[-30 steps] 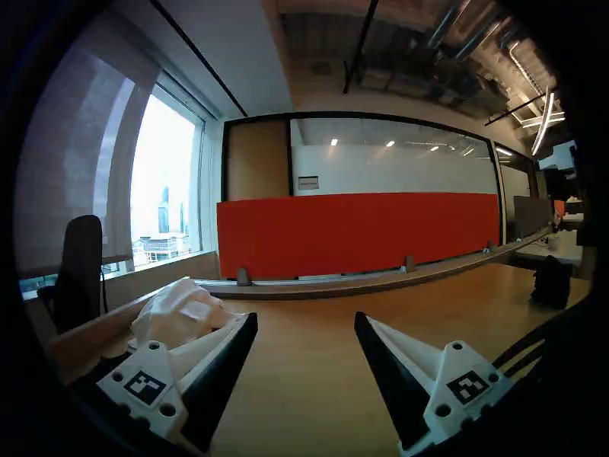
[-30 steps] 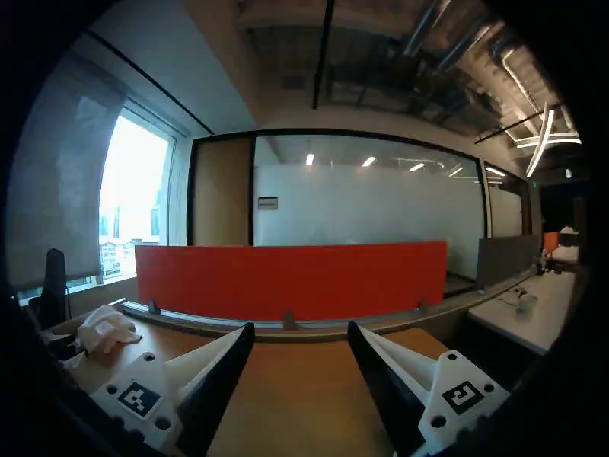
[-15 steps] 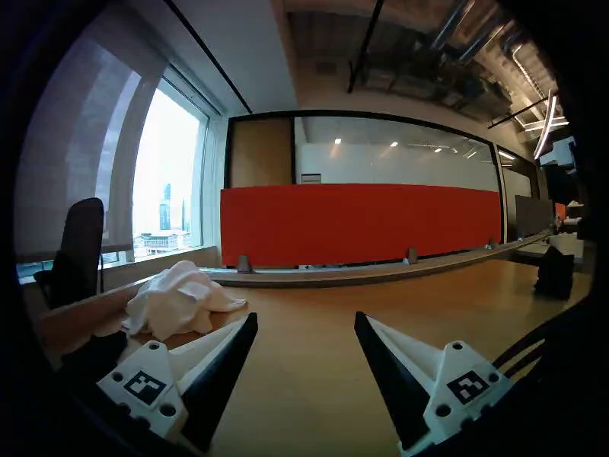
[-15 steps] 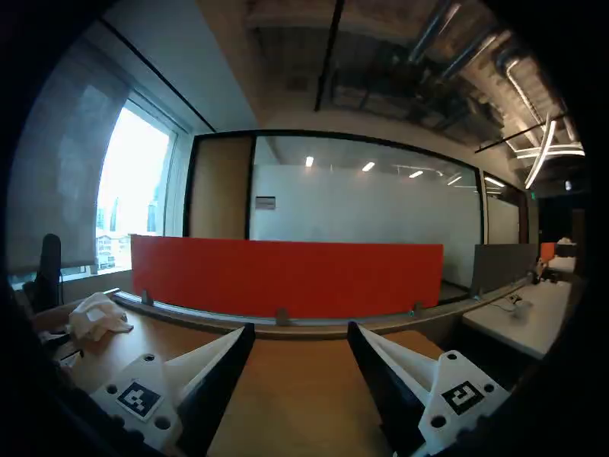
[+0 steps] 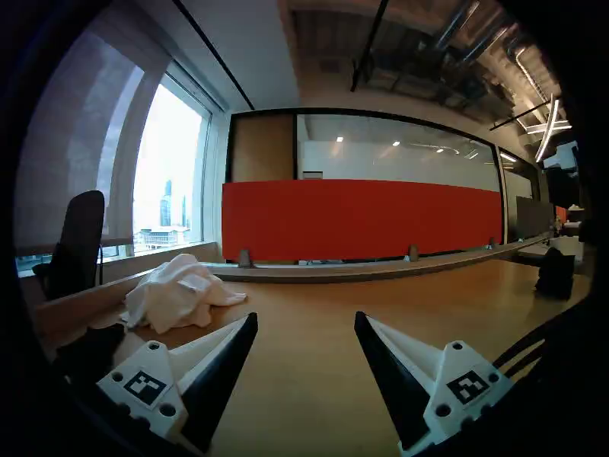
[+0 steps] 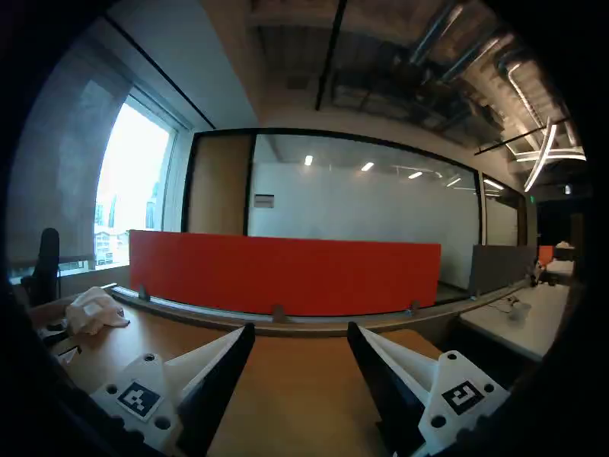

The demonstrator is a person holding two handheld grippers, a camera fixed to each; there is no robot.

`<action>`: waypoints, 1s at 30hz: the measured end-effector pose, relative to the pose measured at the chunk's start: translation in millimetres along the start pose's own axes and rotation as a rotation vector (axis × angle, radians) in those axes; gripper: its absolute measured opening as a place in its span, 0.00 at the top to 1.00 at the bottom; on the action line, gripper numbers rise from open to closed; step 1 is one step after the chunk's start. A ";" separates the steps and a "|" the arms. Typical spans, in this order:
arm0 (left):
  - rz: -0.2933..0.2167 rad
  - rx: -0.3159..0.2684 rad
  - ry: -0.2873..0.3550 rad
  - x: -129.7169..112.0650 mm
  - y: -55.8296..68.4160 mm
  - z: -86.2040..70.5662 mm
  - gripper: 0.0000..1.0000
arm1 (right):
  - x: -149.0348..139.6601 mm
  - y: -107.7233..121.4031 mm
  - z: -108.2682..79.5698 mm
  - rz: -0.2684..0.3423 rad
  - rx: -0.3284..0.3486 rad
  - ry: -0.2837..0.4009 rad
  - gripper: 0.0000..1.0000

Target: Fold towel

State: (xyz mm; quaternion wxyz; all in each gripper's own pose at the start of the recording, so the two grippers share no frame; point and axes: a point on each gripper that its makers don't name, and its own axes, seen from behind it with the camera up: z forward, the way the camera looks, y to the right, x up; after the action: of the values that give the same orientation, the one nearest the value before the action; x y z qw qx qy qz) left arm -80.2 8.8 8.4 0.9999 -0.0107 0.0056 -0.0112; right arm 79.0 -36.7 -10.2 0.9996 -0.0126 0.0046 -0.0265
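With the left gripper (image 5: 304, 317) and right gripper (image 6: 299, 327) both spread wide and empty above the desk (image 5: 320, 301), the crumpled towel (image 5: 179, 293) lies at the desk's left end, so reaching there and pinching two corners seems wisest.

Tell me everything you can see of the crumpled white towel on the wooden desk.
The crumpled white towel looks like soft, matte cloth, bunched into a loose, rumpled heap, neither spread nor folded, with one corner trailing flat onto the light wooden desk it lies on. It sits near the window-side edge, ahead and to the left of the open left gripper, which does not touch it. In the right gripper view it appears farther off, well clear of the open right gripper.
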 end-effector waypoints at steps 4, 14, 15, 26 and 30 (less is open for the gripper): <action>-0.002 -0.003 -0.003 -1.2 0.0 0.5 0.06 | 0.9 2.0 -1.0 -0.002 -0.002 -0.001 0.06; -0.003 -0.008 -0.005 -1.7 1.0 0.7 0.06 | -2.0 6.3 0.0 -0.003 -0.006 -0.004 0.06; -0.003 -0.007 -0.006 -1.7 1.1 0.6 0.06 | -2.6 6.7 0.1 -0.004 -0.006 -0.005 0.06; -0.003 -0.007 -0.008 -1.9 1.5 0.8 0.04 | -7.8 21.7 0.4 -0.038 -0.030 -0.007 0.06; -0.003 -0.007 -0.007 -2.1 1.8 0.8 0.04 | -7.2 26.9 0.4 -0.043 -0.029 -0.001 0.06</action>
State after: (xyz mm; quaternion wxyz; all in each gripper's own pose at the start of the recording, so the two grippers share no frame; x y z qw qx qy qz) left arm -82.2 10.6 9.1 0.9998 -0.0143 0.0019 -0.0124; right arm 73.3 -9.5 -10.4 0.9985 -0.0273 0.0042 -0.0477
